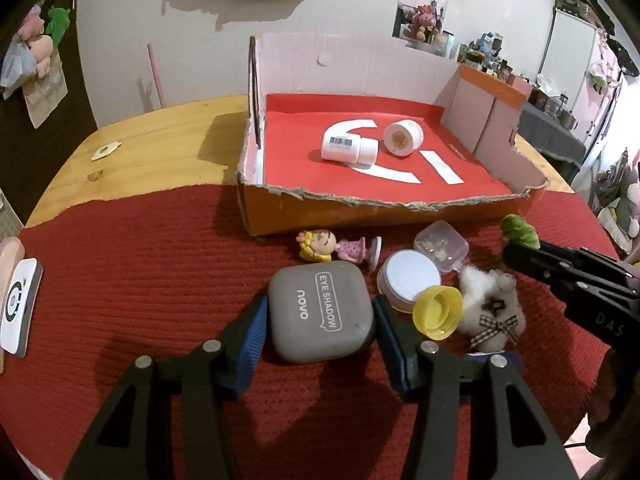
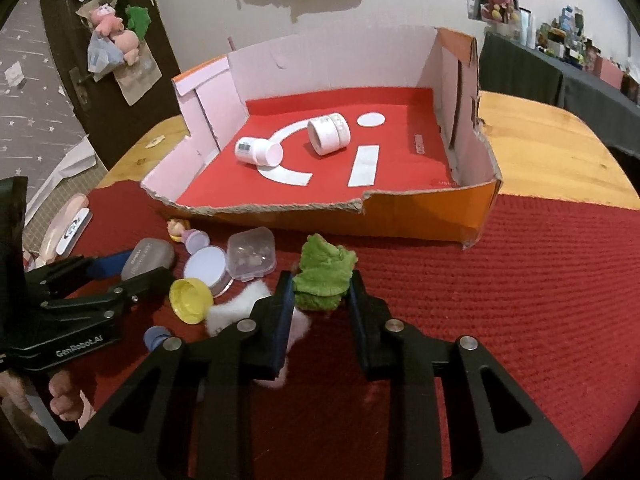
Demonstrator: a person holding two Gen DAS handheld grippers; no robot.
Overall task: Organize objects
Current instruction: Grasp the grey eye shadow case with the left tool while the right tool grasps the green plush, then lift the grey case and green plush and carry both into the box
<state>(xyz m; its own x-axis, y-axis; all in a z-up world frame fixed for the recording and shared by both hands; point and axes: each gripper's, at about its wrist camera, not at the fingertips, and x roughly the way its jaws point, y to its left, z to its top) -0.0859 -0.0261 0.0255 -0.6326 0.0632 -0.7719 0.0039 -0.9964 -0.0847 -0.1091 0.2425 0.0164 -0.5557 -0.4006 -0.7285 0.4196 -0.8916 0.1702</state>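
Note:
My left gripper (image 1: 320, 316) has its blue pads against both sides of a grey eye shadow case (image 1: 320, 314) that lies on the red mat. My right gripper (image 2: 320, 296) is shut on a green plush toy (image 2: 324, 276); it also shows in the left wrist view (image 1: 520, 230). An open cardboard box (image 1: 360, 208) with a red floor holds a white bottle (image 1: 348, 148) and a white roll (image 1: 402, 138), both on their sides.
On the mat beside the case lie a doll figure (image 1: 328, 246), a round white jar (image 1: 408, 276), a clear plastic box (image 1: 440, 246), a yellow cap (image 1: 436, 310) and a white fluffy toy (image 1: 492, 312). A white device (image 1: 16, 312) sits at the left edge.

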